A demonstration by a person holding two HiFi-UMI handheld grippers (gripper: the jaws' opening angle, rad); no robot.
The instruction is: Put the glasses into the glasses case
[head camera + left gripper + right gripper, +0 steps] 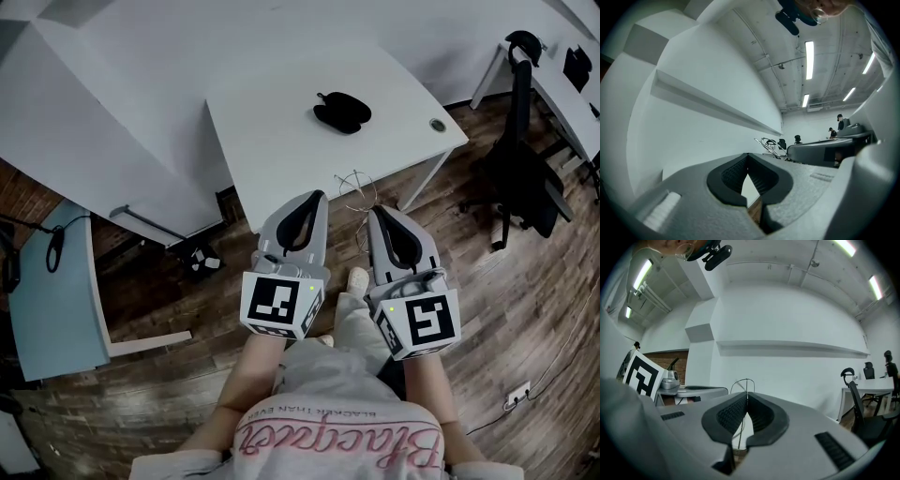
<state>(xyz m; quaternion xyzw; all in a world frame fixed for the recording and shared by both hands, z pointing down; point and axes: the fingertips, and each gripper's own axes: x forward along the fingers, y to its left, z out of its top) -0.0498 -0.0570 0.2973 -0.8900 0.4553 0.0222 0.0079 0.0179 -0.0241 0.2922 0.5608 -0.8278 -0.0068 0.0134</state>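
A black glasses case [342,112] lies shut on the white table [281,141], towards its far side. Thin wire-framed glasses [357,190] hang in the air just off the table's front edge, at the tip of my right gripper [374,212]. In the right gripper view the jaws [746,393] are shut on a wire part of the glasses [741,383], which runs down between the pads. My left gripper [319,196] is alongside, shut with nothing in it [748,158]. From the left gripper view the glasses [769,142] show beside the right gripper [820,151].
A small round object [438,124] sits near the table's right corner. A black office chair [525,178] stands right of the table, with another white desk [562,89] behind it. A pale blue desk [56,291] is at the left. White walls back the table.
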